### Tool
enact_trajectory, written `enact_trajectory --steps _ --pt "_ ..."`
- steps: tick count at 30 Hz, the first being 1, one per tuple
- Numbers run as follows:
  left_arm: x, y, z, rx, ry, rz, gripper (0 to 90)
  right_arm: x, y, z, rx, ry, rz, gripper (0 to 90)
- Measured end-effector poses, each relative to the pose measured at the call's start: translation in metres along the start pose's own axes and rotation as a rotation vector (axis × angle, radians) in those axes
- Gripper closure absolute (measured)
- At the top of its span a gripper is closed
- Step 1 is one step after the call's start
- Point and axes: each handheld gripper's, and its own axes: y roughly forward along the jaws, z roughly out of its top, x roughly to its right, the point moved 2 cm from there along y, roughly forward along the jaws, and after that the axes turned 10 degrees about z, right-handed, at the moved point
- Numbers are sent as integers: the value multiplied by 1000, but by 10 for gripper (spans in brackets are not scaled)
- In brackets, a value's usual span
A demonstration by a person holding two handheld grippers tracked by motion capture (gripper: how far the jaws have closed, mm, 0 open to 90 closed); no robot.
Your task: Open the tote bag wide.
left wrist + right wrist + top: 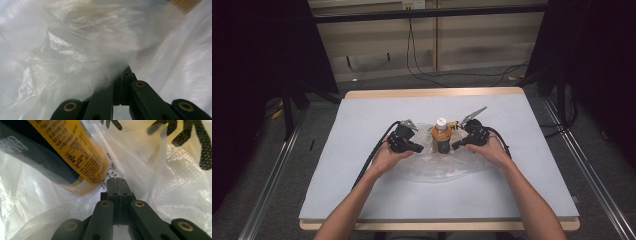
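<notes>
The bottle (441,136) stands upright near the middle of the table (362,195), inside a clear plastic bag (437,167) that spreads flat toward six o'clock. It has a white cap, an orange body and a dark label band. In the right gripper view the bottle (62,155) lies across ten o'clock; its yellow panel carries rows of small black print and a boxed table, too fine to read, and the dark band shows pale outlined lettering I cannot make out. On the bag (160,177), toward one o'clock, run bold black dotted strokes of a printed mark, cut off and unreadable.

The left gripper (417,148) sits at nine o'clock from the bottle, the right gripper (455,146) at three o'clock, both angled inward toward the bottle's base with forearms reaching in from six o'clock. The left gripper (126,75) has its jaws pressed together on a fold of crumpled bag film (82,55). The right gripper (117,182) is likewise closed tight, pinching the bag right beside the bottle's lower edge.
</notes>
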Motion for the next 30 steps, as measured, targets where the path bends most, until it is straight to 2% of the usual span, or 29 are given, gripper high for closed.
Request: enact_trajectory --steps 4,8,10,11,13,14,15,17,18,20,21,22,23,24,28,30 --pt "16 -20 5 31 52 10 900 -2 -1 3 -1 -9 1 900" --pt "33 -23 6 58 73 -20 900 -2 -4 6 2 -3 -8 900" --pt "38 -19 7 30 109 -29 900 -2 -6 8 0 -6 -8 900" --pt "40 -13 7 34 102 -37 900 -2 -6 10 -2 -8 -8 900" --pt "40 -4 7 6 99 -52 900 -3 -8 15 3 -18 -8 900" --pt "39 2 5 -3 79 -70 900 -4 -7 17 0 -21 -9 900" --pt "38 7 4 -28 85 -67 900 -5 -7 18 -5 -25 -7 900" --pt "36 15 1 -39 79 -76 900 -3 -5 19 -9 -33 -1 900" --pt "36 20 -2 -47 67 -76 900 -2 -4 18 -13 -29 1 900" --pt "38 25 -4 -66 77 -83 900 4 -1 16 -19 -8 4 900" --pt "40 26 -5 -57 69 -87 900 7 0 15 -18 3 6 900" --pt "41 26 -5 -62 80 -103 900 11 2 14 -9 15 9 900" --pt "45 25 -6 -68 89 -101 900 13 3 13 -21 40 8 900" --pt "48 23 -7 -78 97 -106 900 16 3 12 -1 42 24 900" --pt "63 13 -15 -95 161 -115 900 24 2 19 0 62 -61 900" --pt "72 8 -22 -83 171 -127 900 28 2 23 5 75 -106 900"
